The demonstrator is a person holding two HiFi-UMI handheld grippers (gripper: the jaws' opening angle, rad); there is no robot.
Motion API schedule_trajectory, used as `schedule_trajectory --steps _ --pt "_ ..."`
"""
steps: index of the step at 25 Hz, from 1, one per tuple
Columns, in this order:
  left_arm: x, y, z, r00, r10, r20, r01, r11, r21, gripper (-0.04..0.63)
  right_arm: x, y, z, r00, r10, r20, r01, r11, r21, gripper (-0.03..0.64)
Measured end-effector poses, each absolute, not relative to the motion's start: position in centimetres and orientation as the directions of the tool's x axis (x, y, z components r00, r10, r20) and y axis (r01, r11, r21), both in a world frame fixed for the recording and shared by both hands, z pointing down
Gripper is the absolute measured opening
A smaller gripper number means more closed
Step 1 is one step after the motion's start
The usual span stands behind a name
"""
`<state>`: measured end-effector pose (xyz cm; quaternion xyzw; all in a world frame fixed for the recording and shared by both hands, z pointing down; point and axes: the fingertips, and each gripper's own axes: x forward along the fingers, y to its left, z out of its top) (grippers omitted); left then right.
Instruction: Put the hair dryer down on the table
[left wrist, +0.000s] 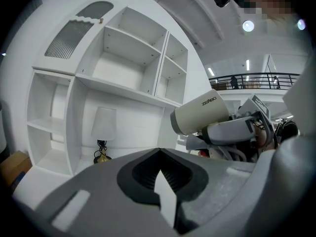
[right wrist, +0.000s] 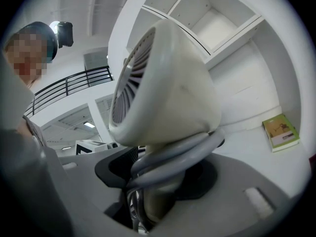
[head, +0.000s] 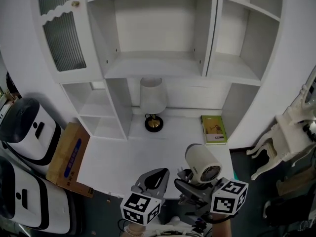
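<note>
The cream hair dryer [head: 202, 166] hangs just over the front right edge of the white table [head: 123, 157], its rear grille facing me. My right gripper [head: 190, 185] is shut on its handle, around which the grey cord is wound. In the right gripper view the dryer's body [right wrist: 163, 83] fills the middle above the jaws [right wrist: 158, 181]. My left gripper [head: 153, 177] sits just left of it at the table's front edge, jaws together and empty. From the left gripper view [left wrist: 160, 177] the dryer [left wrist: 200, 113] shows at the right, nozzle pointing left.
A lamp [head: 153, 100] and a green book [head: 214, 129] stand at the back of the table under white shelves. A cardboard box [head: 69, 159] and two white appliances [head: 27, 127] are on the left. A white chair [head: 286, 132] stands at the right.
</note>
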<state>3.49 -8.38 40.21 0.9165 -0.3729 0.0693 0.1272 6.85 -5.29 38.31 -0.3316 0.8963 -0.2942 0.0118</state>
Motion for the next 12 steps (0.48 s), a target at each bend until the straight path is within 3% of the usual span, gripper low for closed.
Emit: schedule_trajectory --steps 12 --pt "0.3 -12.6 40.8 0.746 -0.622 0.238 -0.664 -0.725 0.185 0.001 3.7 -9.6 39.5 -0.743 -0.634 0.213 -0.633 0.565 -0.529 0.249"
